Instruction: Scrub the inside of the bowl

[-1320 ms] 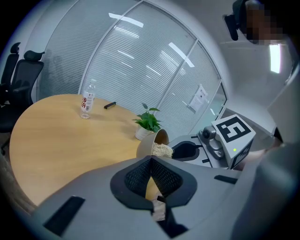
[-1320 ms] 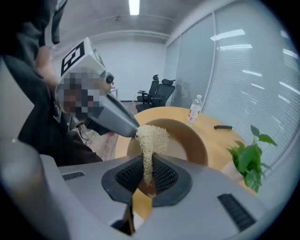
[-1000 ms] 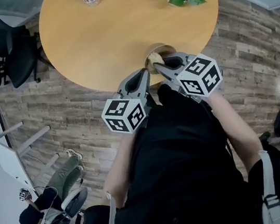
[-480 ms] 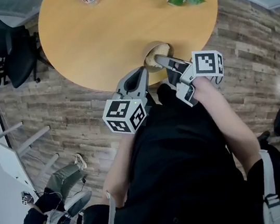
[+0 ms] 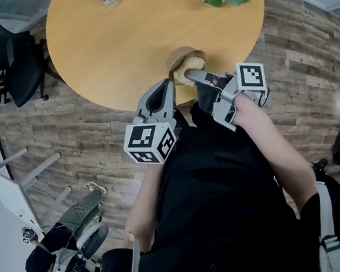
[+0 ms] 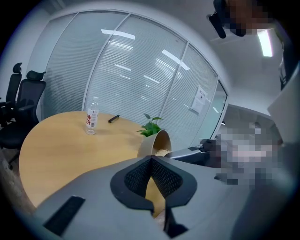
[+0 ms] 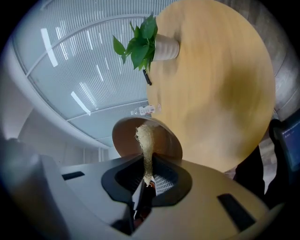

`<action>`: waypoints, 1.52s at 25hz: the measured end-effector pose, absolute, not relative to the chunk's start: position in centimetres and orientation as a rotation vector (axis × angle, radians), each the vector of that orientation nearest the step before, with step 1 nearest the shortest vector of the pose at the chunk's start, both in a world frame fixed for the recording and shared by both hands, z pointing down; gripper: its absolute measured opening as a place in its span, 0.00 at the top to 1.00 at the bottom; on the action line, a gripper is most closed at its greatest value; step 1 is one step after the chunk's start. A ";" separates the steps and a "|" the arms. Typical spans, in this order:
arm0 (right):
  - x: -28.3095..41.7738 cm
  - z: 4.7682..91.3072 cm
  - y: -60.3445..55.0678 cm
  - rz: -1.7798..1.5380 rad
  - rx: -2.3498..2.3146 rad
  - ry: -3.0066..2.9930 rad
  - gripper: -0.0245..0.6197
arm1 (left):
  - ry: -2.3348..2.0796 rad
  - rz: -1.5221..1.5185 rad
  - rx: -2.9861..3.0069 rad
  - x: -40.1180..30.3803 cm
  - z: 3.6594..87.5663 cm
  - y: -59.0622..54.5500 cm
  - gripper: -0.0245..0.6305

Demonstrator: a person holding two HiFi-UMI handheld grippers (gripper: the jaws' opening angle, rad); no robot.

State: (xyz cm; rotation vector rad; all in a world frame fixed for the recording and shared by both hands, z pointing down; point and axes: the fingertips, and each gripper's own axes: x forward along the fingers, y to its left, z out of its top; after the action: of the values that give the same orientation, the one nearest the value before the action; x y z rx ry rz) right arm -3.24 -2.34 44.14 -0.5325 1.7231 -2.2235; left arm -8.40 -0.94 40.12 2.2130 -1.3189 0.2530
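While the left tool (image 5: 167, 87) is clenching the thin rim of the bowl (image 5: 183, 56), the bowl is tipping onto its side over the near edge of the round desk (image 5: 117, 44). Its mouth is facing the right tool (image 5: 192, 75); whether its base is touching the desk cannot be told. In the left gripper view, the black cross-hatched pads (image 6: 161, 176) of the left tool (image 6: 151, 161) are pressing together on a tan strip of the bowl's wall. Beyond them the bowl (image 6: 152, 143) is showing a smooth, matt, light-brown outside.

The right tool (image 7: 146, 176) is grasping a scrubber (image 7: 145, 145), a pale, straw-coloured, fibrous strip with a frayed tip. The strip is reaching up from between the ribbed pads into the bowl's dark brown, rounded interior (image 7: 124, 136). From the head view the scrubber (image 5: 181, 74) is lying at the bowl's mouth as a rough, cream-coloured tuft.

Each tool is carrying a white cube with black square markers, left (image 5: 150, 143) and right (image 5: 250, 76). The desk is showing a smooth, honey-coloured wooden top. At its far side a leafy green plant (image 7: 138, 42) is standing in a pale cylindrical pot (image 7: 166, 47), well apart from a clear plastic bottle (image 6: 92, 122). Black mesh office chairs (image 5: 5, 62) are standing on the wood-plank floor (image 5: 314, 77).
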 end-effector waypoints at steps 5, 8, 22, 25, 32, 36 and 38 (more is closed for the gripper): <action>-3.2 44.3 -2.6 -2.229 -0.516 1.677 0.90 | -1.321 0.240 2.227 -8.4 39.8 -0.9 0.94; -2.8 44.2 -3.2 -2.178 -0.557 1.805 0.90 | -1.303 0.247 2.243 -8.0 39.8 -0.9 0.94; -3.6 42.6 -2.7 -1.347 -0.857 3.123 0.90 | -1.230 0.282 2.250 -6.9 40.4 -0.3 0.94; -4.1 43.1 -2.0 -1.012 -0.857 3.417 0.90 | -1.229 0.284 2.251 -6.9 40.4 -0.3 0.94; -4.7 44.0 -0.8 -0.532 -0.757 3.747 0.90 | -1.241 0.291 2.250 -7.1 40.6 -0.3 0.94; -4.3 45.4 0.0 -0.105 -0.625 3.964 0.90 | -1.246 0.292 2.246 -7.1 40.6 -0.3 0.94; -3.9 46.0 0.2 0.259 -0.578 4.055 0.90 | -1.244 0.289 2.245 -7.1 40.6 -0.3 0.94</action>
State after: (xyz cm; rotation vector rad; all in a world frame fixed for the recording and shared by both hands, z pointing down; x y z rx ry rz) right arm -3.85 0.21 46.04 -0.5780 4.0552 0.2585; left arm -7.14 -0.31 40.62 2.2451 -1.2444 0.2887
